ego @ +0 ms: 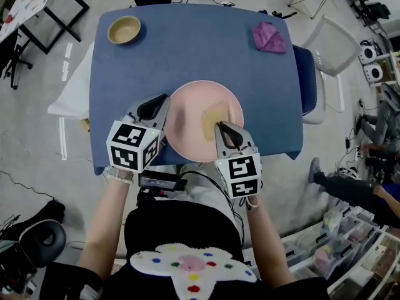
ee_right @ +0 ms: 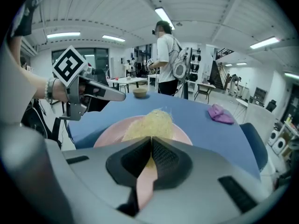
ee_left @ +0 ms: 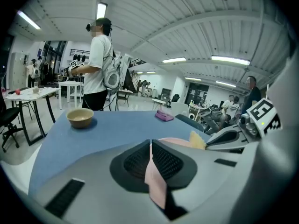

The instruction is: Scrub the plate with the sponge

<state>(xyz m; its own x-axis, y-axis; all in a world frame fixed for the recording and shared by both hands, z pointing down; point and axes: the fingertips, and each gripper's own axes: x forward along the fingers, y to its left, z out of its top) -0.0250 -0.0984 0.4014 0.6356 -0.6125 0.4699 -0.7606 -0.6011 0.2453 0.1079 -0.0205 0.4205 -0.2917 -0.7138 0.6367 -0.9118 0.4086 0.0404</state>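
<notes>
A round pink plate (ego: 187,114) is over the near half of the blue table (ego: 187,49). My left gripper (ego: 164,102) is shut on the plate's left rim; in the left gripper view the pink rim (ee_left: 156,181) runs between its closed jaws (ee_left: 150,143). A yellow fibrous sponge (ego: 212,119) rests on the plate's right half. My right gripper (ego: 220,127) reaches over the near rim and is shut on the sponge's near edge. In the right gripper view the sponge (ee_right: 152,122) bulges just past the tips (ee_right: 150,141), with the plate (ee_right: 110,136) under it.
A tan bowl (ego: 124,30) stands at the table's far left corner and a purple cloth (ego: 269,37) lies at the far right. A white chair (ego: 331,42) stands to the right of the table. A person (ee_left: 100,64) stands beyond the far edge.
</notes>
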